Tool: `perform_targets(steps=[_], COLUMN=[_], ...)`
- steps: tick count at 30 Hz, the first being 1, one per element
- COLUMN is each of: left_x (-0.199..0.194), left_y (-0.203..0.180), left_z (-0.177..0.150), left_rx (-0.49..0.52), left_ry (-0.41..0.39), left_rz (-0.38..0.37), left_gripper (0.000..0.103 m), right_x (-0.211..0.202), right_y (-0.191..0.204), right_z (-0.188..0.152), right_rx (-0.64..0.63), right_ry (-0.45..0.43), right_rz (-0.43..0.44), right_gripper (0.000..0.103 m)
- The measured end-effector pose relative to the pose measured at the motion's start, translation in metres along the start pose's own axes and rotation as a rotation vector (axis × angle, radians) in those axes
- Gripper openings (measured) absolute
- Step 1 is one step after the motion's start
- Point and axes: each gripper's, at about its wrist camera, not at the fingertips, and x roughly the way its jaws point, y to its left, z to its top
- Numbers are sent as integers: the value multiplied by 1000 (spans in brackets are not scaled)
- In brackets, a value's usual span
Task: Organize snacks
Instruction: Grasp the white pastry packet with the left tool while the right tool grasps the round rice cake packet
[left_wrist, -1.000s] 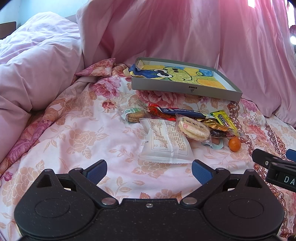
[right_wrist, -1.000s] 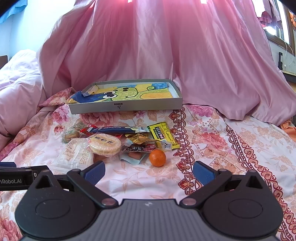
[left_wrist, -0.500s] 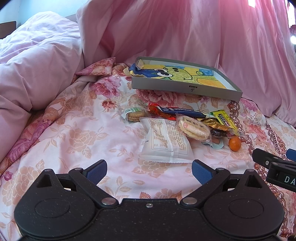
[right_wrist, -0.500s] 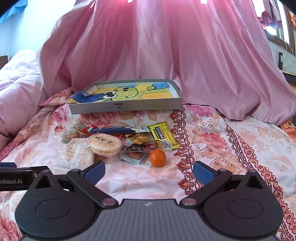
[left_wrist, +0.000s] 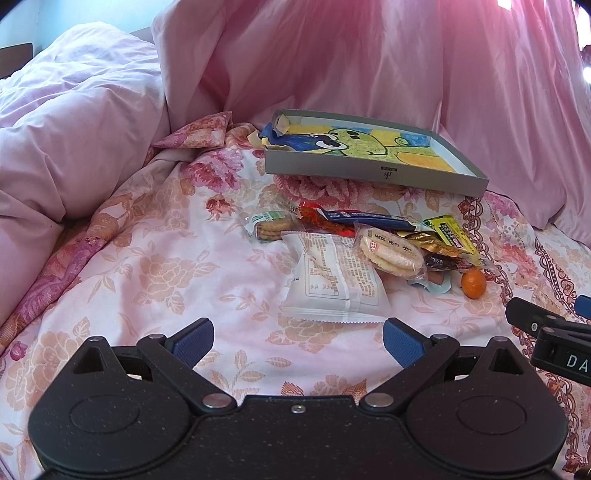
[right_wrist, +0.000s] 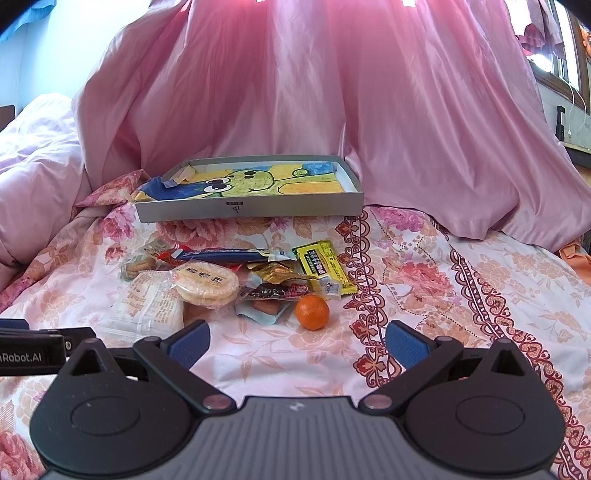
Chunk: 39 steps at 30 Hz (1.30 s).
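A pile of snacks lies on the floral bedsheet: a white packet (left_wrist: 334, 280) (right_wrist: 147, 304), a round rice-cracker pack (left_wrist: 389, 253) (right_wrist: 207, 282), a biscuit pack (left_wrist: 271, 227), a long blue bar (left_wrist: 369, 218) (right_wrist: 229, 254), a yellow packet (left_wrist: 452, 232) (right_wrist: 325, 264) and a small orange (left_wrist: 472, 282) (right_wrist: 312, 312). A shallow grey box (left_wrist: 373, 173) (right_wrist: 251, 210) with a cartoon lining sits behind them. My left gripper (left_wrist: 297, 341) is open and empty, just short of the white packet. My right gripper (right_wrist: 297, 341) is open and empty, just short of the orange.
A pink duvet (left_wrist: 70, 122) is heaped at the left. A pink curtain (right_wrist: 332, 92) hangs down behind the box. The right gripper's body shows at the right edge of the left wrist view (left_wrist: 554, 339).
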Motion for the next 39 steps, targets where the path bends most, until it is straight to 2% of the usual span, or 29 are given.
perform_targets(steps=[9,14,16,20,29,34,37,39], left_x=[10,30,44,73,113,131,138,137], left_y=[-8,-22,-26,-28,-42,-51,-49,-44], left_z=[18,37,43,52,50,49,48,48], left_rx=[52,143,182,222,288,282,263,252], left_ry=[8,2,29,92,173,212,246,241], left_rz=[-7,-38,-61,-96,-136,-86,-73,-76], left_gripper=[98,98,98,98,98,97,93,89], right_x=[11,23,30,51,91,109,117,121], right_y=[-4,-16,-23,-33,-38,-37,-38,-38], right_z=[0,6,9,16,47,55,56,56], right_rx=[-37,-81,-91,-166,-287,-363,-363,-358], right_ry=[-3,-33,-37,-19,7,18,31,37], right_rz=[25,75,104,224,418,438,426,422], right_gripper=[103,103,103,103,103,103,103,103])
